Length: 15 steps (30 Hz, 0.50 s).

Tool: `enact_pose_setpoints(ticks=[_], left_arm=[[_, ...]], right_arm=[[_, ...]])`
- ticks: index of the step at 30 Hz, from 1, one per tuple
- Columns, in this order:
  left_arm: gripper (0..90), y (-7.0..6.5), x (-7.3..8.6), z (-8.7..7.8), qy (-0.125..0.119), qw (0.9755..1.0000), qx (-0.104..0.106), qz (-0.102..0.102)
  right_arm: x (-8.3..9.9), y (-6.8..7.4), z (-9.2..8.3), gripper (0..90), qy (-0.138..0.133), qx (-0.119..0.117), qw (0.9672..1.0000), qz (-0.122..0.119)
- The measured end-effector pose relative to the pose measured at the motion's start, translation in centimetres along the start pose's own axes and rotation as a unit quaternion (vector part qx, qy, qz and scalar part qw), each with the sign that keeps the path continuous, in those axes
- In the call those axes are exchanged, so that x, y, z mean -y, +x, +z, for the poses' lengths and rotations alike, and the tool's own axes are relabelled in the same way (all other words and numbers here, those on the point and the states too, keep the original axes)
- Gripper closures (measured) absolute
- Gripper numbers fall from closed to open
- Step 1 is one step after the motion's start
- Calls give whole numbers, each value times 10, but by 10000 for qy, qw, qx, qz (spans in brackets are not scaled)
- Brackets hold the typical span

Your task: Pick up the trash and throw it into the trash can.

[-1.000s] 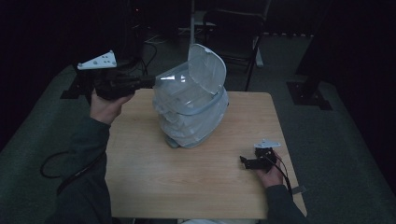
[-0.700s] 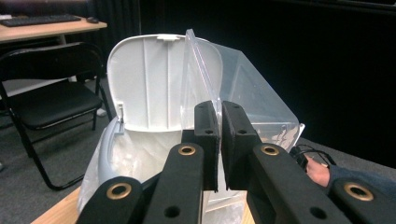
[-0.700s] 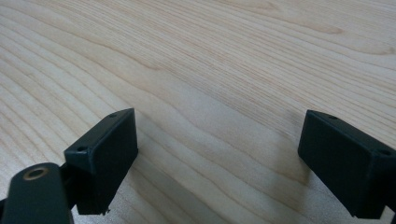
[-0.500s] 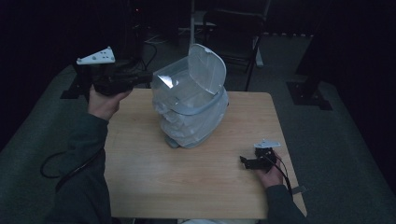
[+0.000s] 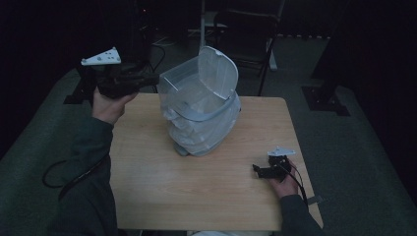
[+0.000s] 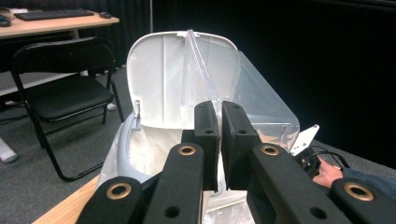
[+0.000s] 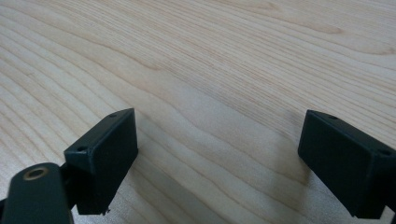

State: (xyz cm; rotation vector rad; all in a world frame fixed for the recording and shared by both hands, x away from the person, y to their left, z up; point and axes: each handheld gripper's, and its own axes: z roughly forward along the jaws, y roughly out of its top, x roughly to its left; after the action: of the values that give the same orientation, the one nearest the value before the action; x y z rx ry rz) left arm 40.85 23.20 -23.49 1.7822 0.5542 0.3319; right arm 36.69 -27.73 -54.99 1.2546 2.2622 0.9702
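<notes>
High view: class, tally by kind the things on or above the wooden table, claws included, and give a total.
Claws: 2 (left claw, right claw)
Lidded bin: 1
Clear plastic liner: 1
Total: 4

Dim office: desk (image 6: 51, 25), keyboard (image 6: 53, 13), chair (image 6: 60, 88)

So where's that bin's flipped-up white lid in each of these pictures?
High view: the lid stands upright at top centre, behind the bin's mouth.
Left gripper view: the lid sits upper left of centre, behind the left gripper, which is shut on the clear plastic.
Right gripper view: this camera faces the wooden table.
Shared landmark: the wooden table.
</notes>
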Motion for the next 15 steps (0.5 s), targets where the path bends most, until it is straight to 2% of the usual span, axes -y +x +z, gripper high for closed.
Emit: enact_pose_setpoints(ticks=[11,13,15], left_arm=[[868,1,-4,3,10,10000,-80,35],[830,1,-3,7,46,9999,-114,-1],[728,1,-1,10,70,9999,-79,-10]], right_arm=[[0,0,0,112,-2,1,10000,-4],[0,0,0,112,-1,1,10000,-4],[0,0,0,112,-1,1,10000,-3]])
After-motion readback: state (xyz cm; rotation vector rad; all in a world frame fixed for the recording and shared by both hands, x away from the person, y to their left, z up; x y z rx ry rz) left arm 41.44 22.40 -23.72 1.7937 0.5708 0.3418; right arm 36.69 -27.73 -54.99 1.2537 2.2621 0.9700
